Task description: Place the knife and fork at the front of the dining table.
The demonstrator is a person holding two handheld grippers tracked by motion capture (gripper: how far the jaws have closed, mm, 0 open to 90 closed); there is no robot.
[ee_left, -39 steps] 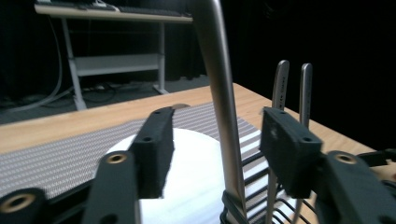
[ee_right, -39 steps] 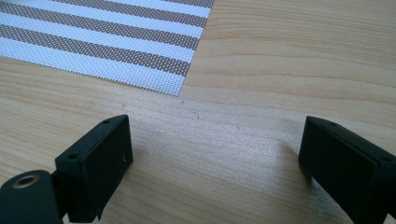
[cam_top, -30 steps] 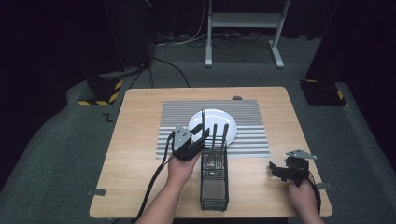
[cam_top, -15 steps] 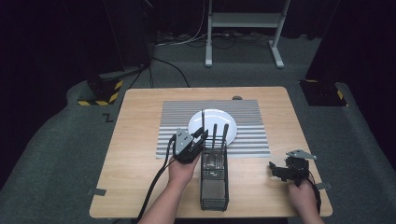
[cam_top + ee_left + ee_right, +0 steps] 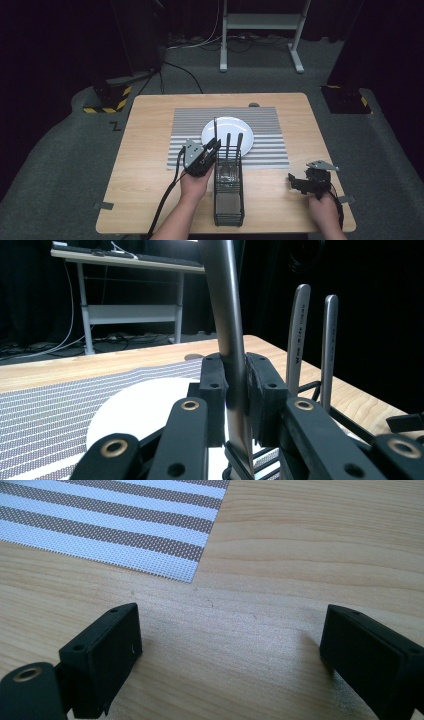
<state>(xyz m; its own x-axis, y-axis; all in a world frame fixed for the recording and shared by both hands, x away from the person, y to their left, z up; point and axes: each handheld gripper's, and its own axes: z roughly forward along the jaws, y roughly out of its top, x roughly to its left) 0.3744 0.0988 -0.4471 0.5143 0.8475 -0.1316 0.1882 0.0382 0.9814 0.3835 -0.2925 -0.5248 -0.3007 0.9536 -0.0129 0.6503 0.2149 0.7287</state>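
Note:
A black wire cutlery basket [image 5: 229, 200] stands on the wooden table [image 5: 150, 150], just in front of a white plate [image 5: 235, 125]. Three metal utensils stand upright in its far end. My left gripper [image 5: 215, 145] is at the basket's left far corner, shut on the tallest handle [image 5: 225, 315]. Its jaws have just been closing, and the pads [image 5: 215, 390] now press that handle from both sides. Two other handles [image 5: 298, 330] rise to the right of it. My right gripper [image 5: 298, 182] rests low over the table's near right part, open [image 5: 230, 650], with bare wood between its jaws.
A grey striped placemat [image 5: 190, 125] lies under the plate; its corner [image 5: 100, 525] reaches toward the right gripper. A cable trails from the left gripper to the table's near edge. Beyond the table are a dark floor and a white stand [image 5: 260, 30].
My left gripper has shifted slightly toward the table's near edge, staying at the basket's corner. The right gripper has kept still.

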